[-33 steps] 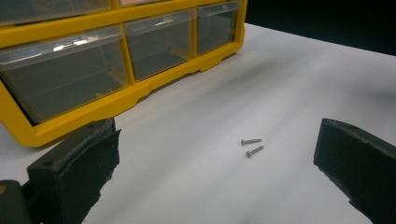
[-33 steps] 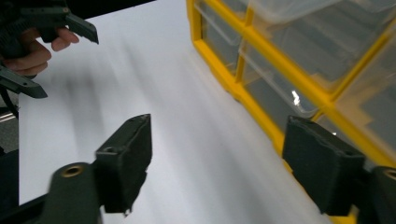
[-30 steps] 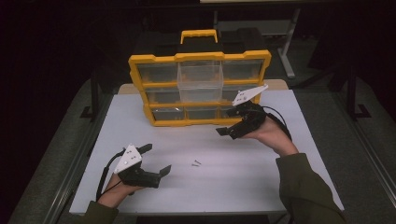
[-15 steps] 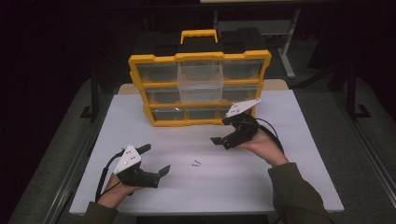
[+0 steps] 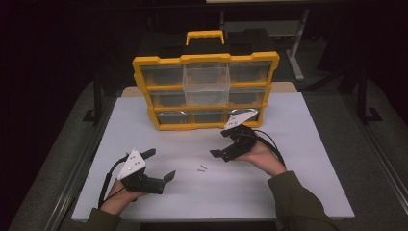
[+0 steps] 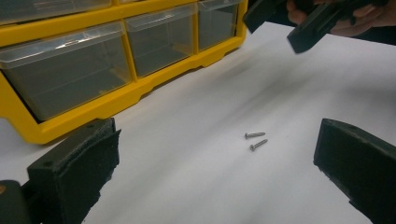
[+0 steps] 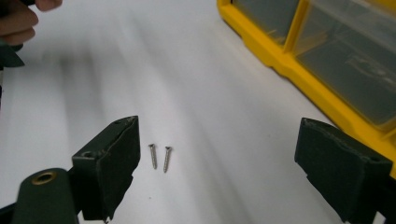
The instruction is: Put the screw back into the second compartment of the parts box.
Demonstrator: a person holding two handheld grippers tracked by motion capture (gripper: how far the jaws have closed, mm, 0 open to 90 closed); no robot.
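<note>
Screws [image 7: 159,157] lie side by side on tabletop [image 5: 298,144]. Your right gripper [image 5: 230,142] jaws gape wide, empty; centre over one screw, then close. Left gripper [image 5: 161,166] open, idle.

Two small silver screws [image 7: 159,157] lying flat on the white table [image 5: 298,183], side by side, nearly parallel, just apart, not touching as far as I can tell. Heads point away from my right side, tips toward it. They sit in open space in front of the yellow drawer box [image 5: 206,126], well clear of it. Thread detail too small to make out.
</note>
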